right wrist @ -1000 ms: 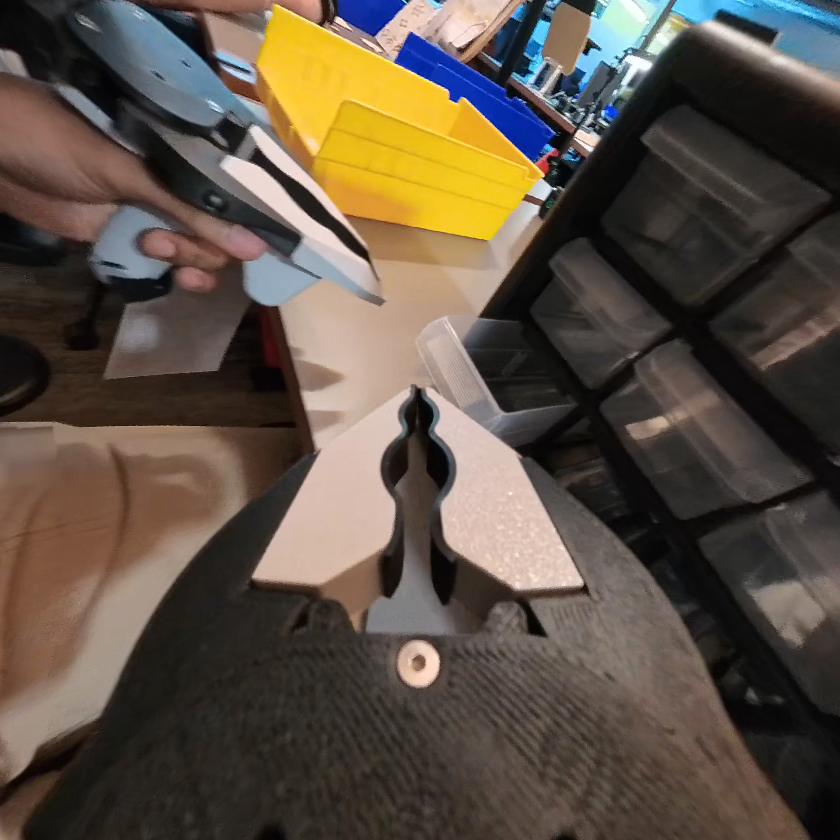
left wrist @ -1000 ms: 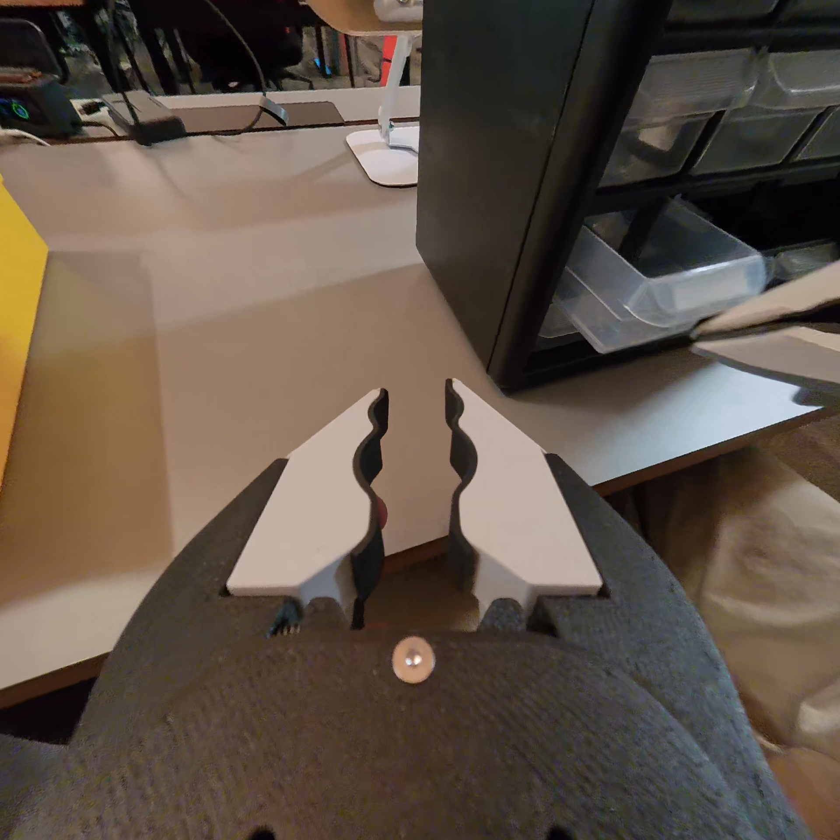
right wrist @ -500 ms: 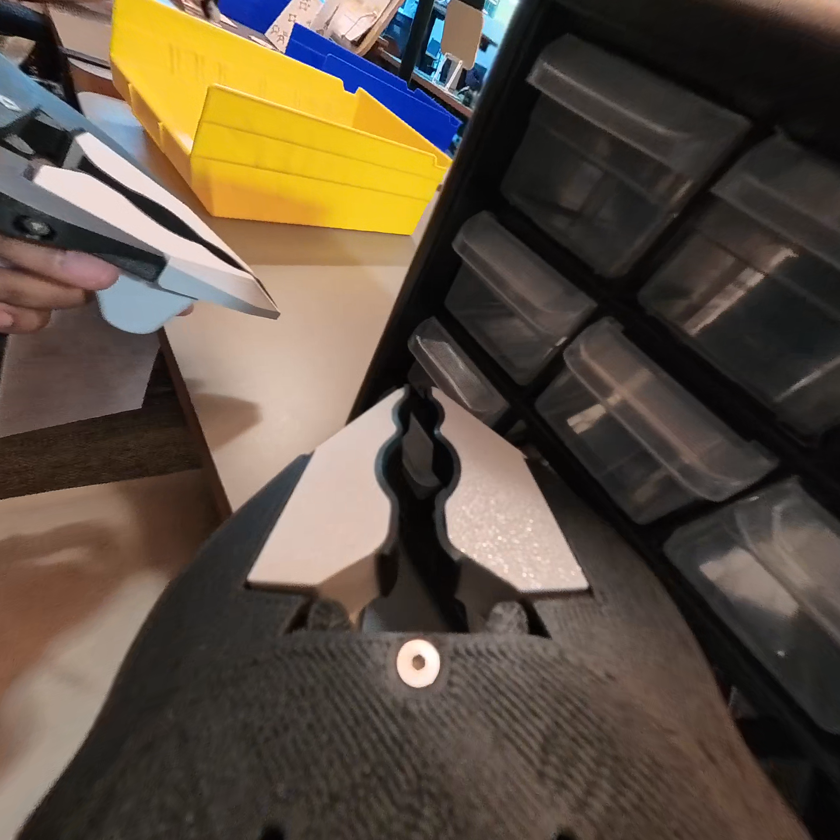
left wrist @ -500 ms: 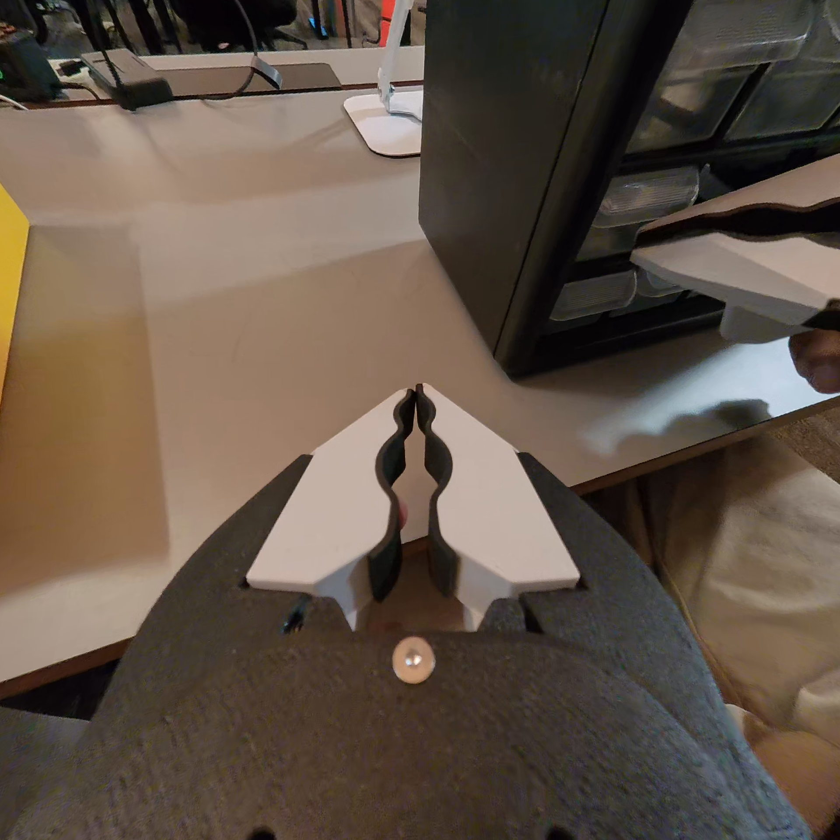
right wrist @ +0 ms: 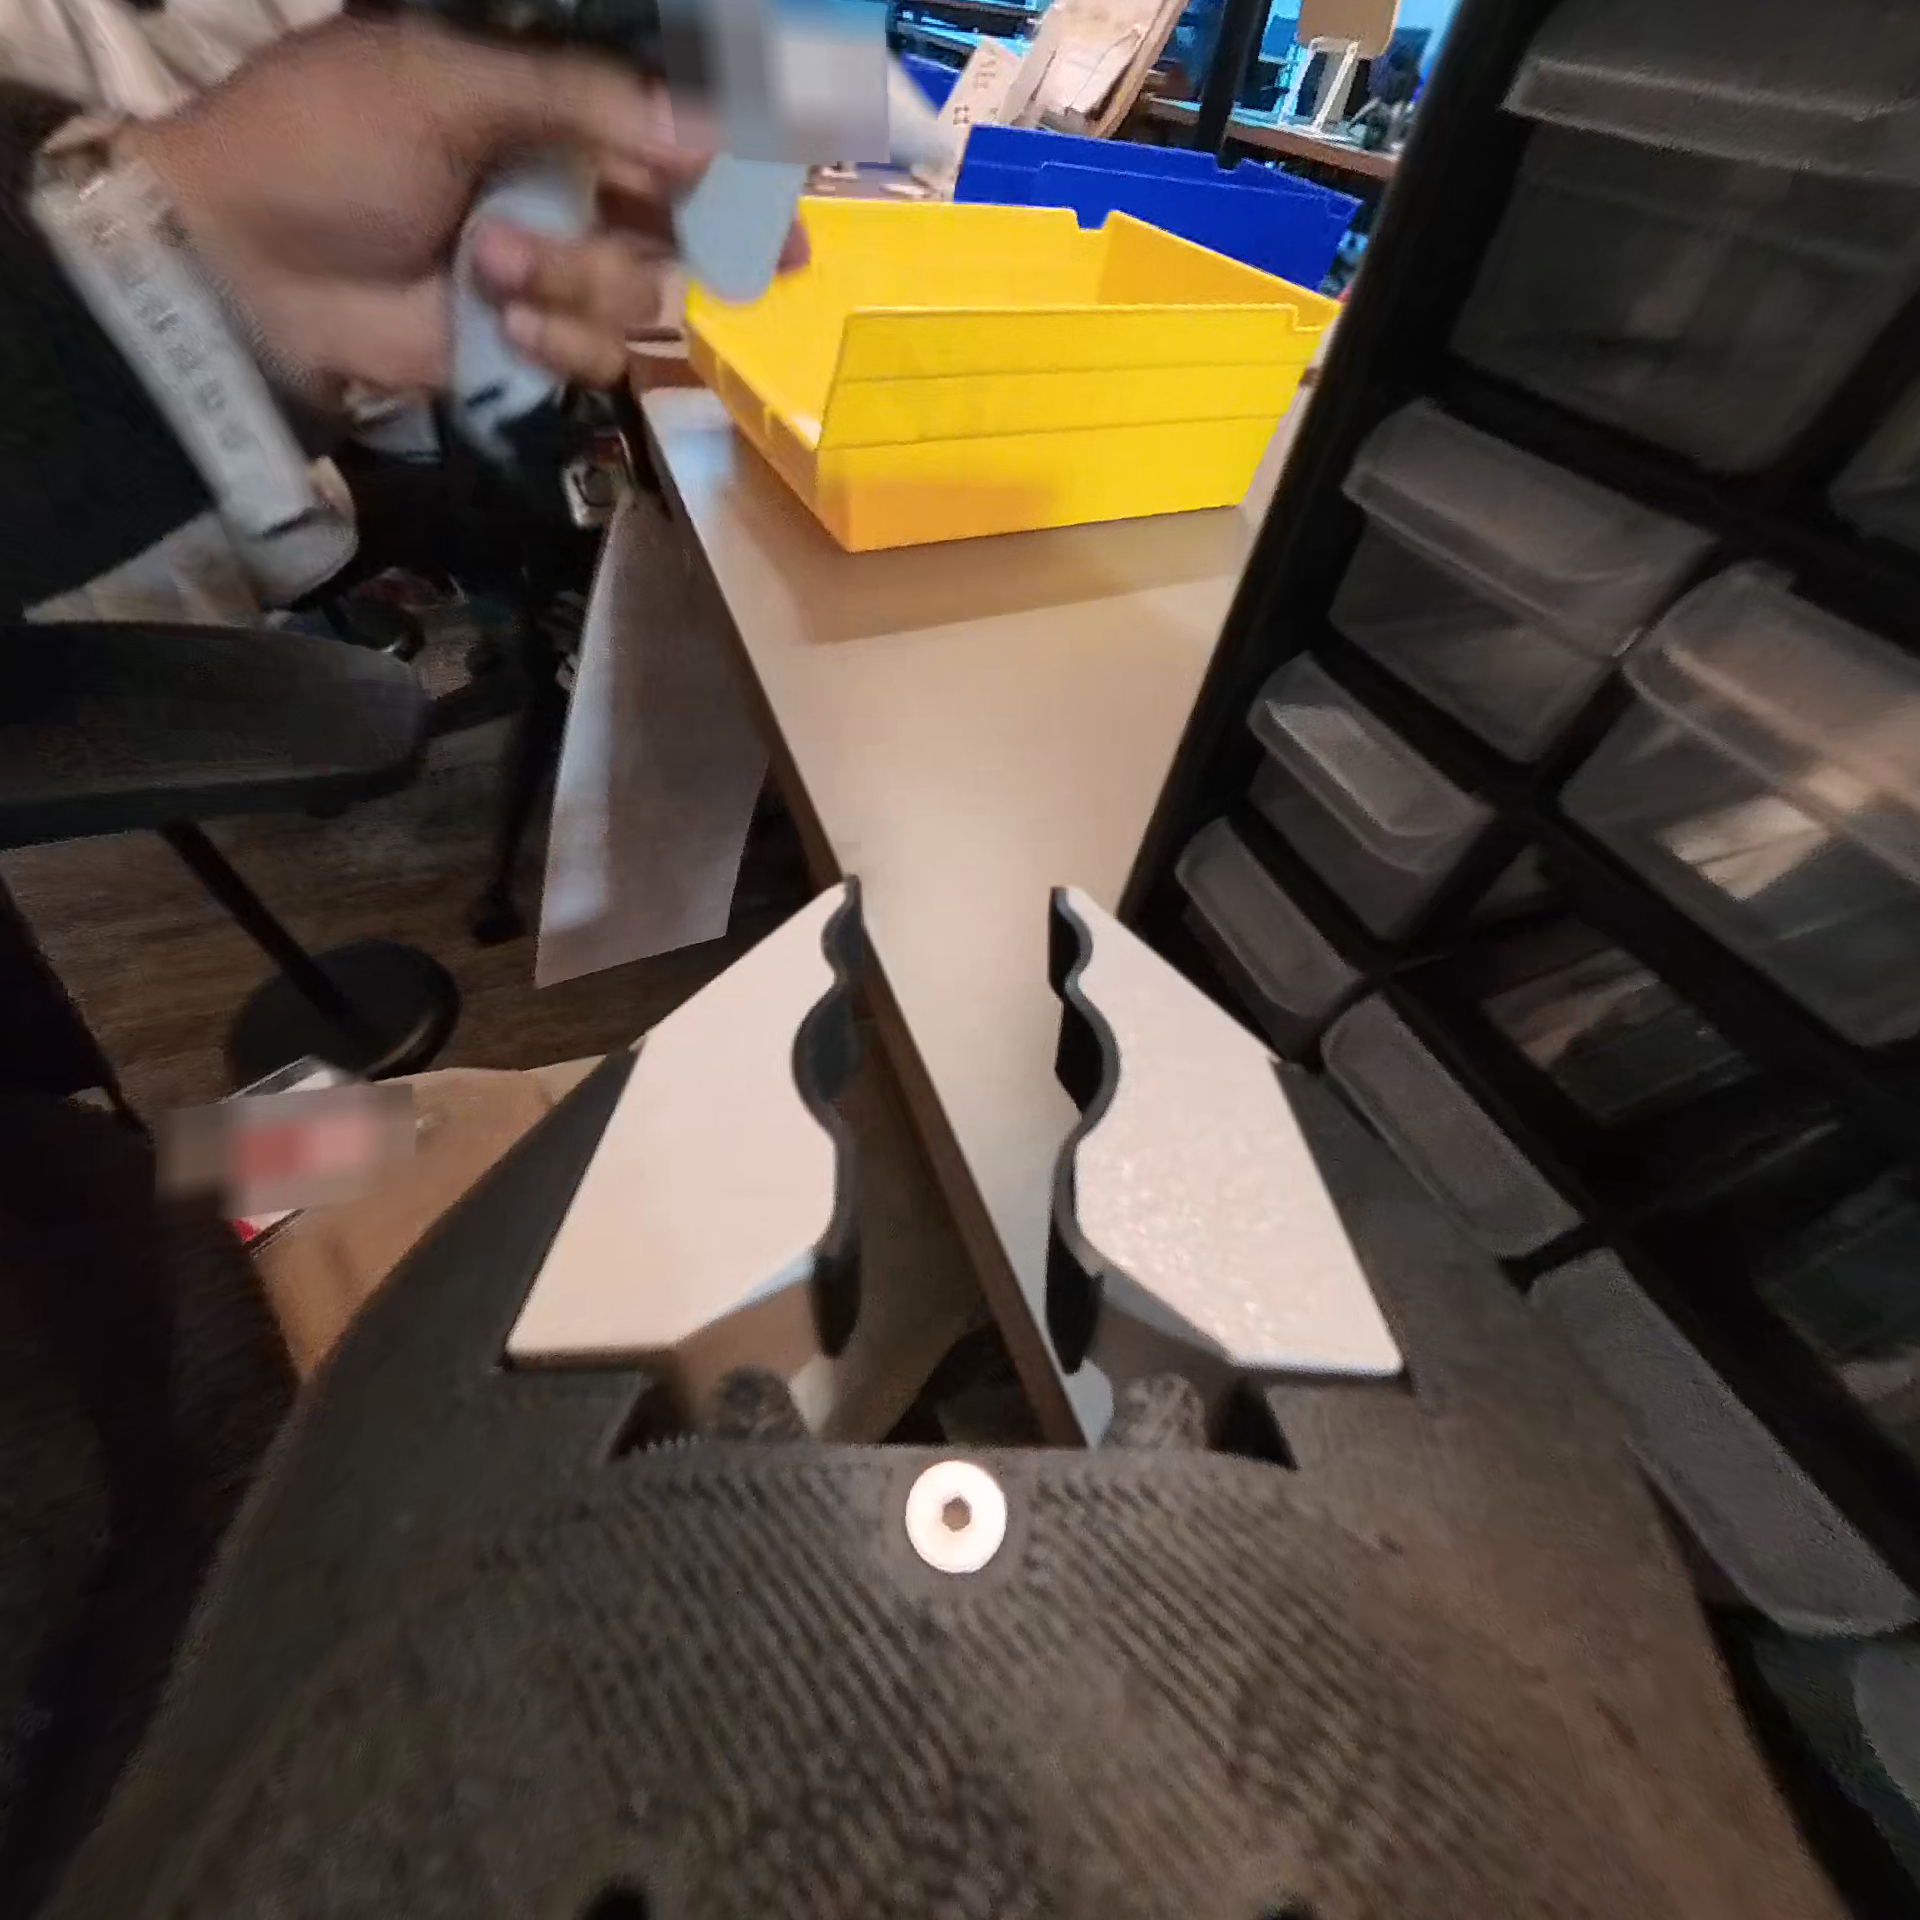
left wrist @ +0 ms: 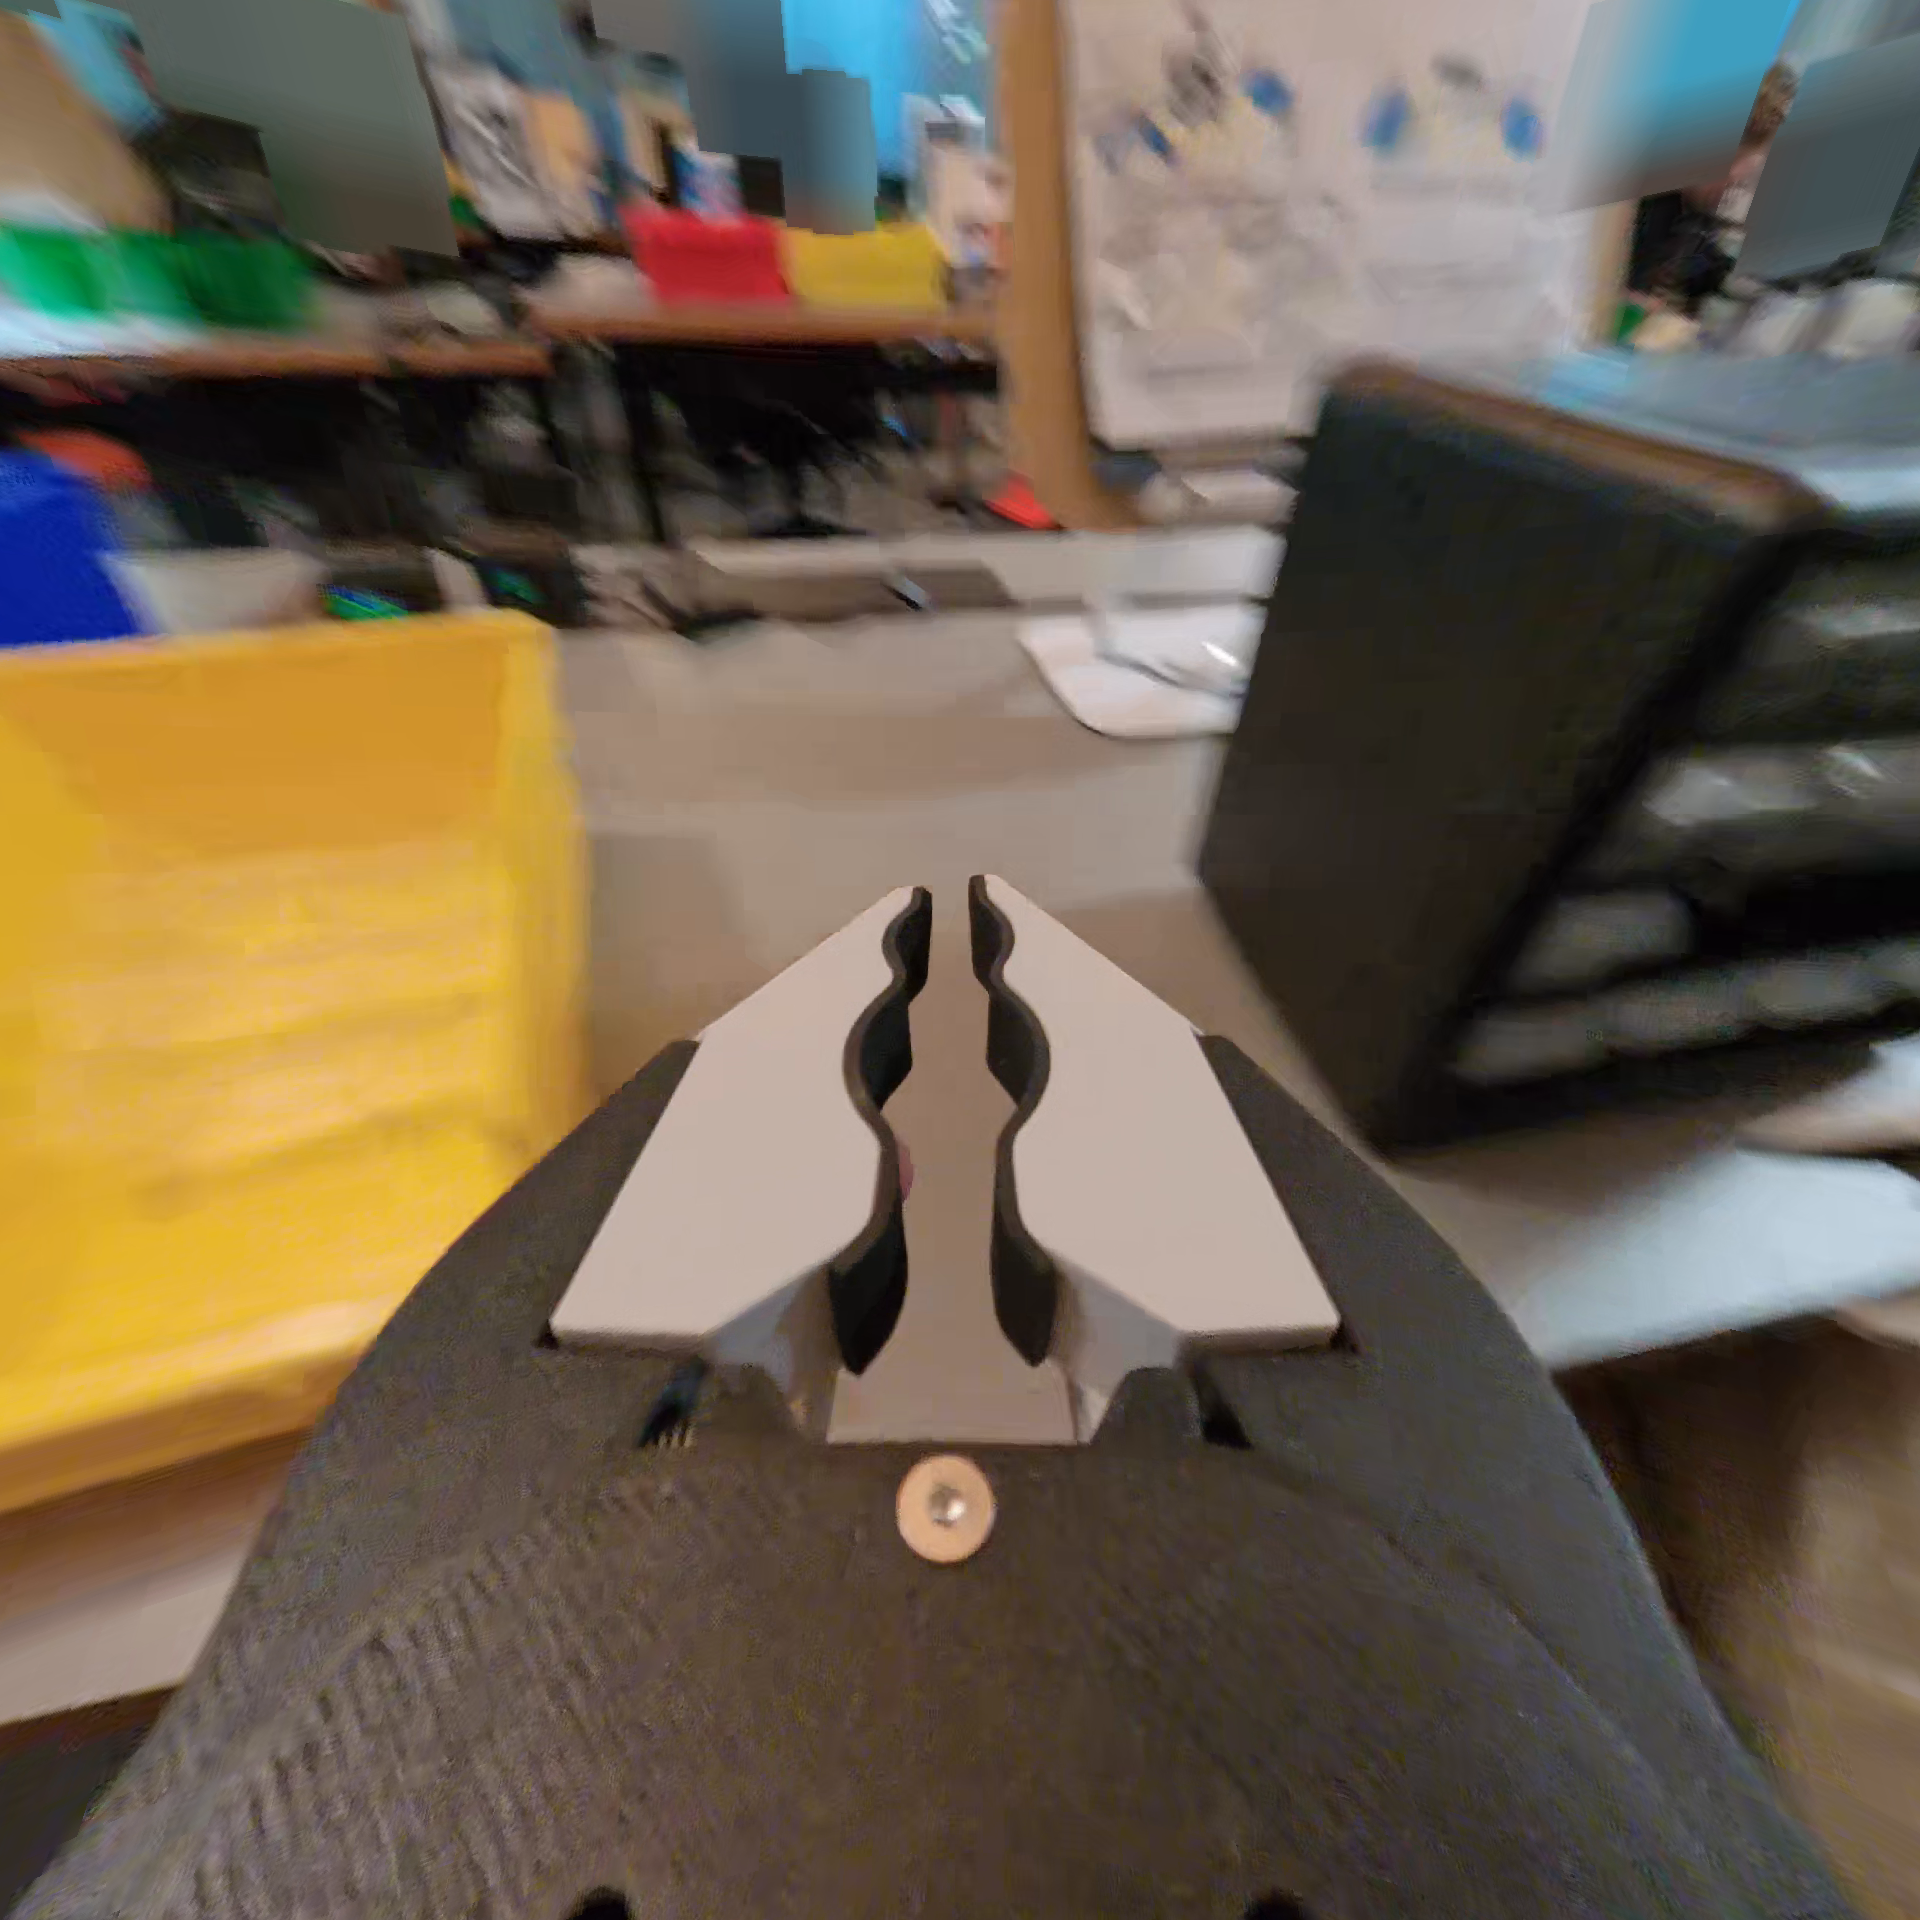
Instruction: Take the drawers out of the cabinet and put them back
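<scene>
The black cabinet (right wrist: 1288,540) stands on the table at the right, and its clear drawers (right wrist: 1507,551) all sit pushed in. It also shows, blurred, in the left wrist view (left wrist: 1455,727), seen from its side. My right gripper (right wrist: 956,899) is open and empty, over the table's front edge just left of the bottom drawers (right wrist: 1268,935). My left gripper (left wrist: 949,894) is empty, its tips a narrow gap apart, raised above the table left of the cabinet. A hand (right wrist: 364,208) holds it high at the upper left of the right wrist view.
A yellow bin (left wrist: 260,935) stands on the grey table (left wrist: 831,779) left of the cabinet; it also shows in the right wrist view (right wrist: 1039,395), with a blue bin (right wrist: 1143,197) behind it. A white lamp base (left wrist: 1143,675) is behind the cabinet. A black chair (right wrist: 208,717) stands off the table's edge.
The bottom-left drawer that stuck out is now pushed in. My right gripper has opened and drawn back from the cabinet. My left gripper has risen, tilted up and parted slightly.
</scene>
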{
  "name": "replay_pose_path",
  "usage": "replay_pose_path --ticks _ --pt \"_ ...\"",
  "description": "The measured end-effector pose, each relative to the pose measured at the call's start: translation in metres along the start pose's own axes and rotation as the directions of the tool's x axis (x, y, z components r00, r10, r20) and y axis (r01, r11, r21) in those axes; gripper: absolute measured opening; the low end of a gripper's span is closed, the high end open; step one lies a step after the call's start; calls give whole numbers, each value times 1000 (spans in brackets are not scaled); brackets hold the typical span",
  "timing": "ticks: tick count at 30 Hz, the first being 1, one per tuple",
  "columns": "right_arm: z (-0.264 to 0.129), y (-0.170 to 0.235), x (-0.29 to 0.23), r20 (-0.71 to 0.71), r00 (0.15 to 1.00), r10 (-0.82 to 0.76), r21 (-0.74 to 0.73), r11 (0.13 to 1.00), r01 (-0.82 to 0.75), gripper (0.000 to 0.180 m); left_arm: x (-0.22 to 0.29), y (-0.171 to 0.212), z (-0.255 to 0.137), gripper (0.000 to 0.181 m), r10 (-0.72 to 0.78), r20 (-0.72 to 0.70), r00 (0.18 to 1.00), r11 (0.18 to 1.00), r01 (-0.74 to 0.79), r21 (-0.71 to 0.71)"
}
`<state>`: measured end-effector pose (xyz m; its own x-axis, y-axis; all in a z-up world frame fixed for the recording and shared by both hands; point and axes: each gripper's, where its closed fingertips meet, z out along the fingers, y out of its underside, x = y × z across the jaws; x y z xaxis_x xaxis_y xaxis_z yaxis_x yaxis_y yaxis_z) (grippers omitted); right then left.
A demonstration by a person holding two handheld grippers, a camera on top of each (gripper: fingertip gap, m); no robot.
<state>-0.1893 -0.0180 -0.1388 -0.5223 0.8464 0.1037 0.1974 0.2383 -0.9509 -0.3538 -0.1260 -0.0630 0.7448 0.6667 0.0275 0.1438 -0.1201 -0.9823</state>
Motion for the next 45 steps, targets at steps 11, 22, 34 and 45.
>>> replay_pose_path --ticks 11,22,34,45 --pt "-35 13 -25 16 999 50 7 999 -50 21 -229 66 56 3 416 -133 900 662 -400 -634" --pt "-40 3 -20 18 997 74 67 995 -75 18 -223 114 44 18 322 -350 880 442 -467 -766" --pt "-37 6 -23 18 999 38 47 998 -39 17 -222 81 57 38 193 -251 948 602 -317 -733" --pt "-36 7 -28 17 1000 2 34 999 -3 16 -240 109 43 1 320 -237 917 404 -359 -841"
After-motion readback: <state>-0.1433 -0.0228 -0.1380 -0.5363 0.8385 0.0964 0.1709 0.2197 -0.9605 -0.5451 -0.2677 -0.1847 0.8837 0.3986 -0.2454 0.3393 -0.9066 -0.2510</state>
